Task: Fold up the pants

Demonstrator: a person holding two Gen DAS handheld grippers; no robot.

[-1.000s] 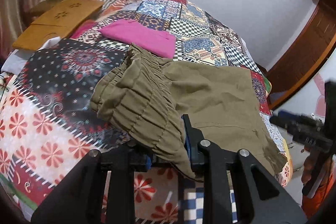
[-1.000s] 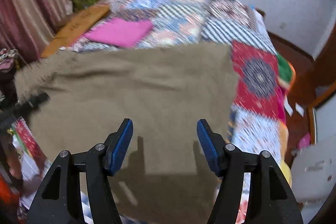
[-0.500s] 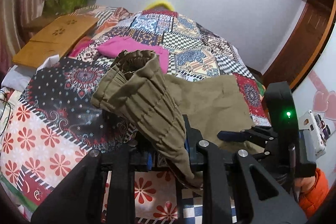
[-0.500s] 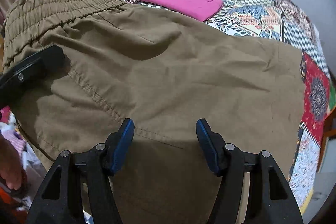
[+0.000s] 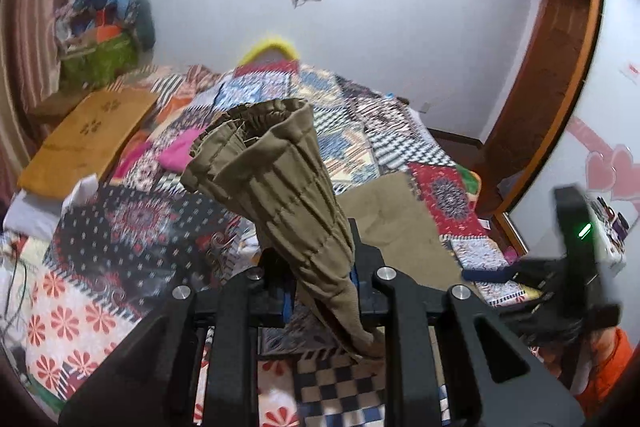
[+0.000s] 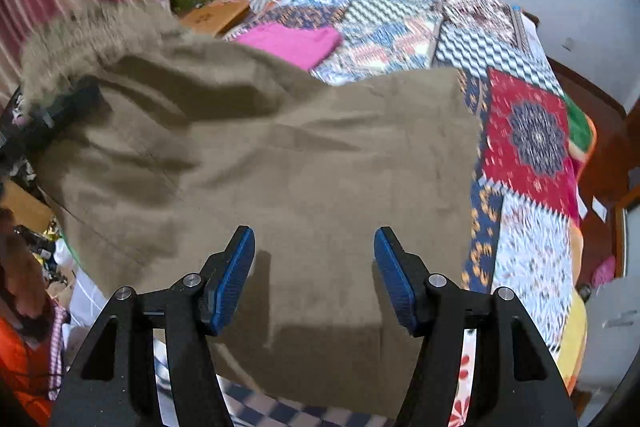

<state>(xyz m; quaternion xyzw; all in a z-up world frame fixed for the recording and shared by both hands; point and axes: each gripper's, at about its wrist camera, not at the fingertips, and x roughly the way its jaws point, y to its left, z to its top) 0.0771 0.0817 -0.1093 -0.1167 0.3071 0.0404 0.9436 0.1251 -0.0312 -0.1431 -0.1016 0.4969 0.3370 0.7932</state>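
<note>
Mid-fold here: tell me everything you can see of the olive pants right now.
The olive pants look like plain woven cloth with a gathered, ribbed elastic waistband. The left gripper is shut on that waistband, which stands bunched and lifted off the patchwork bedspread. The rest of the cloth drapes down and lies spread flat on the bed. The right gripper hangs open over the flat part, its pads apart with no cloth between them.
</note>
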